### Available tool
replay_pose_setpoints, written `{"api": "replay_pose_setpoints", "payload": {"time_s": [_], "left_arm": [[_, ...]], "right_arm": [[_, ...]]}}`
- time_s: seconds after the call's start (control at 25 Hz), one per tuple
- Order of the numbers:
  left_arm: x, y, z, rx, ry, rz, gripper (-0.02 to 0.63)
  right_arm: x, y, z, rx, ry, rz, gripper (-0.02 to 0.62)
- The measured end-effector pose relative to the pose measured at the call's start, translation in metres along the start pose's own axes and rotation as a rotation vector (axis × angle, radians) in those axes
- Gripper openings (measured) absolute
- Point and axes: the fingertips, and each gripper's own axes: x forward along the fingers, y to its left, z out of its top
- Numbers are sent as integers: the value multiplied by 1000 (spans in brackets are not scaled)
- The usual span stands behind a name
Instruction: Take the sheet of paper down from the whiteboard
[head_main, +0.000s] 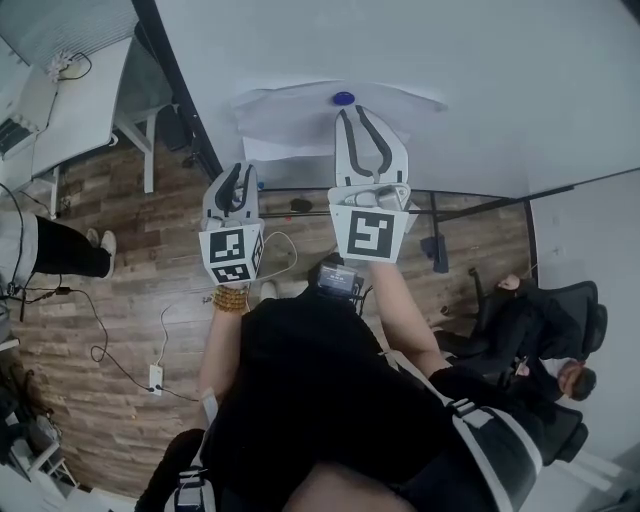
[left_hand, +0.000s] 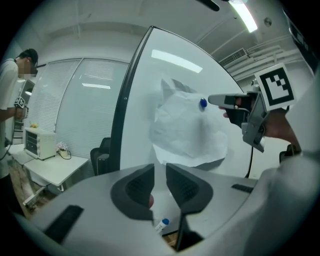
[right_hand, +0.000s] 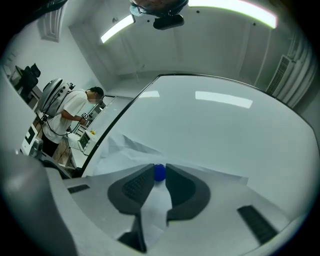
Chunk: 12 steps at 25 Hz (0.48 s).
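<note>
A crumpled white sheet of paper (head_main: 290, 115) (left_hand: 185, 130) (right_hand: 125, 152) hangs on the whiteboard (head_main: 450, 90) (left_hand: 145, 75) (right_hand: 215, 125), pinned near its top by a round blue magnet (head_main: 343, 98) (left_hand: 203, 103) (right_hand: 159, 173). My right gripper (head_main: 357, 112) (right_hand: 159, 169) (left_hand: 212, 100) is raised to the board and open, its tips on either side of the magnet and just short of it. The pads do not press on it. My left gripper (head_main: 240, 172) (left_hand: 160, 170) is held lower, below the sheet's bottom edge, with a narrow gap between its jaws and nothing in them.
The board's black frame edge (left_hand: 122, 110) runs down its left side. A white desk (head_main: 80, 100) stands far left, with a standing person (left_hand: 10, 85) (right_hand: 70, 112) beside it. Another person sits in a black chair (head_main: 540, 320) at right. Cables and a power strip (head_main: 155, 378) lie on the wood floor.
</note>
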Motion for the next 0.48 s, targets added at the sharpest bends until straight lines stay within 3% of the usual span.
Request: {"api": "replay_pose_setpoints", "payload": {"time_s": [0.16,0.48], "left_arm": [[3,-6,0,-1,2,-9,67],[5,-2,0,1,-6,-26,67]], "right_arm": [[2,-4,-2,-5,7,-11,121],[13,0,-7,2,20,-6,130]]}}
